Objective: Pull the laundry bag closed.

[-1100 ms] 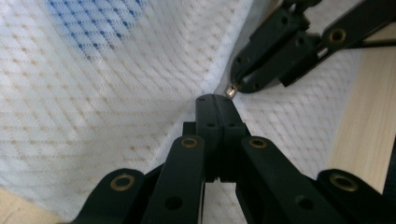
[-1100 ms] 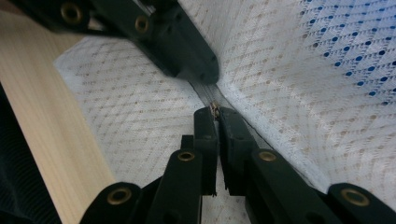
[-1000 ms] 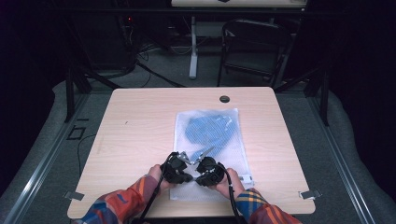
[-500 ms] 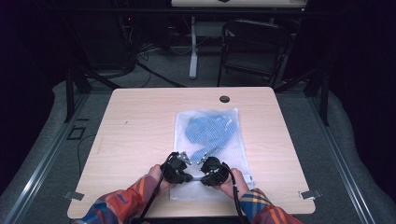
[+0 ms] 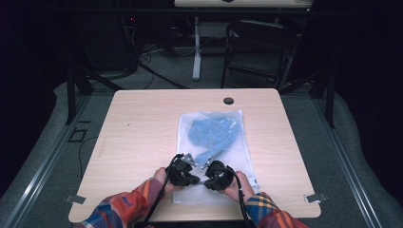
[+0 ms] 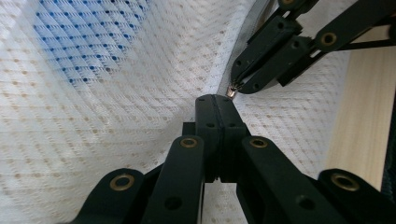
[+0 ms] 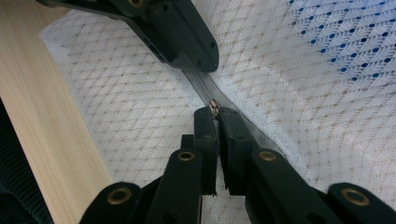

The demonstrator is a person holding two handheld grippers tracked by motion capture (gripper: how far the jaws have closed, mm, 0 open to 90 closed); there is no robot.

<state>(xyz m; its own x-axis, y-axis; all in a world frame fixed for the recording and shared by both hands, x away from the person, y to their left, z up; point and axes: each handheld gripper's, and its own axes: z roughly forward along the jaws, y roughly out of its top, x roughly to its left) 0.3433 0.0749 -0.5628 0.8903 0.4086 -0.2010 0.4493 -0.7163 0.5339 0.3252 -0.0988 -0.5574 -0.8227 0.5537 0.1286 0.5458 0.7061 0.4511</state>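
A white mesh bag [image 5: 237, 159] with a blue garment [image 5: 211, 130] inside lies flat on the table, its zipper edge at the near end. My left gripper [image 5: 197, 167] is shut on the bag's fabric beside the zipper [image 6: 215, 99]. Facing it tip to tip, my right gripper [image 5: 206, 172] is shut on the small metal zipper pull [image 7: 214, 105]. In the right gripper view the grey zipper tape [image 7: 198, 85] runs from that pull up under the left gripper [image 7: 208, 60]. The left gripper view has the right gripper [image 6: 237, 87] just beyond my shut jaws.
The light wooden table [image 5: 142, 128] has bare room to the left and right of the bag and a cable hole [image 5: 228, 100] at the far edge. A dark chair [image 5: 259, 47] stands behind the table. Plaid sleeves [image 5: 123, 209] come in over the near edge.
My right gripper has shifted slightly to the right, away from the left one. The left gripper has hardly moved. The bag lies as before.
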